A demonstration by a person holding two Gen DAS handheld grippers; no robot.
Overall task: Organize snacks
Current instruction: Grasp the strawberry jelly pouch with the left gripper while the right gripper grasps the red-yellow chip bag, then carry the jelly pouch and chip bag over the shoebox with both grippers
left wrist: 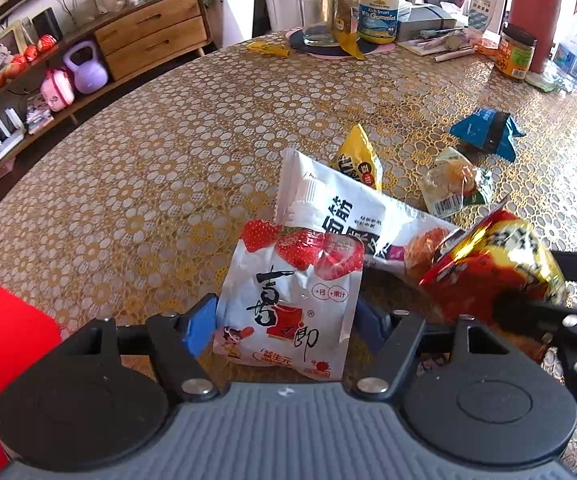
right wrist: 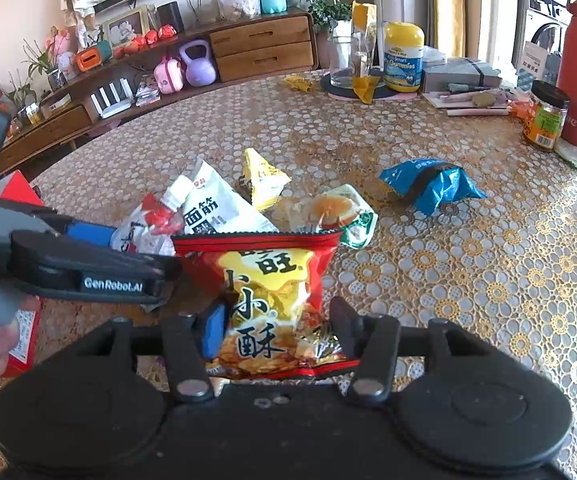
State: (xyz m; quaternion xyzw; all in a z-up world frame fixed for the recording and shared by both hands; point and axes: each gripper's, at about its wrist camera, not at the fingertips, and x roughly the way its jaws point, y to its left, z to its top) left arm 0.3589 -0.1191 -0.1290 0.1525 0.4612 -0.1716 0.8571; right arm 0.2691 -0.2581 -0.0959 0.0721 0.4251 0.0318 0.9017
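Red snack bag (right wrist: 276, 304) pinched in right hand-held gripper (right wrist: 278, 330), strawberry pouch (left wrist: 288, 304) between left hand-held gripper (left wrist: 284, 322)

A red box (left wrist: 4, 344) is cut off at the left edge, the white noodle packet (left wrist: 344, 208) lies partly hidden behind the strawberry packet (left wrist: 288, 304), its lower print unreadable.

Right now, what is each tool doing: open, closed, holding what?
Left tool: closed on the strawberry snack packet.
Right tool: closed on the red-and-yellow crisps bag.
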